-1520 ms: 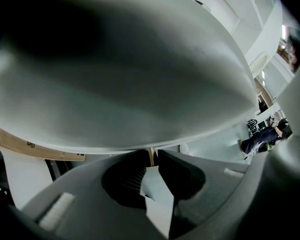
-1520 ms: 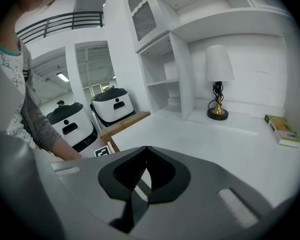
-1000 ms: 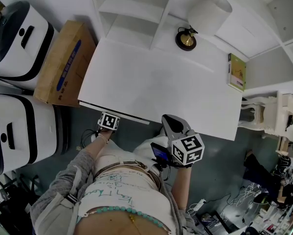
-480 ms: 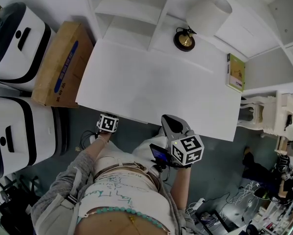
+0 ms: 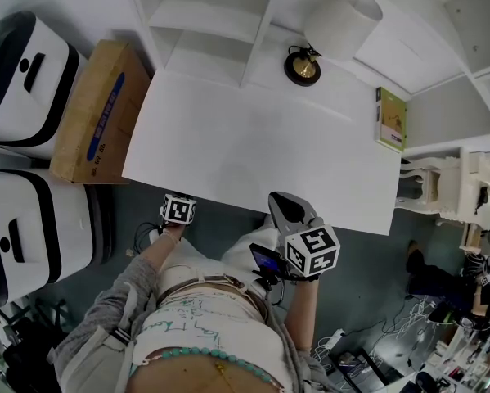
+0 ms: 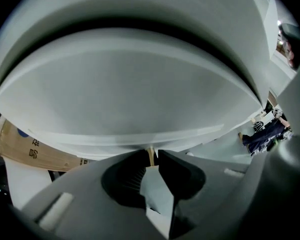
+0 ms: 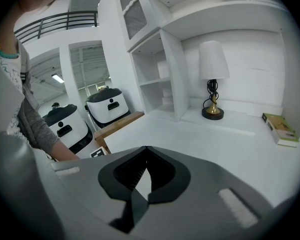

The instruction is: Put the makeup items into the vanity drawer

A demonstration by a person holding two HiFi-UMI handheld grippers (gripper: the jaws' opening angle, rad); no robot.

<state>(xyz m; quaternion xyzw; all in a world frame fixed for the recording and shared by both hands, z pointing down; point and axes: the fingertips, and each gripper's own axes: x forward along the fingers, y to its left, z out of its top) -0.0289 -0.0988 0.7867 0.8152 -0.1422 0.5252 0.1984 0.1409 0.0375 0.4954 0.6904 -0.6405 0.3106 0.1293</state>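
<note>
The white vanity top [image 5: 253,146] lies bare; no makeup items show in any view. My left gripper [image 5: 181,200] is tucked against the vanity's front edge, under the top. In the left gripper view the white drawer front [image 6: 129,99] fills the frame, and the left gripper [image 6: 151,155] is shut on a thin tan drawer knob [image 6: 150,153]. My right gripper [image 5: 280,205] hovers at the front edge to the right, pointing over the top. In its own view the right gripper [image 7: 146,149] is shut with nothing between the jaws.
A gold-based lamp [image 5: 302,65] with a white shade and a green book [image 5: 391,119] stand at the back of the top. White shelves [image 5: 204,23] rise behind. A cardboard box [image 5: 93,113] and two white machines [image 5: 24,64] sit to the left.
A narrow strip of the drawer stuck out under the front edge a second ago; now it is flush and out of sight. The left gripper moved in with it.
</note>
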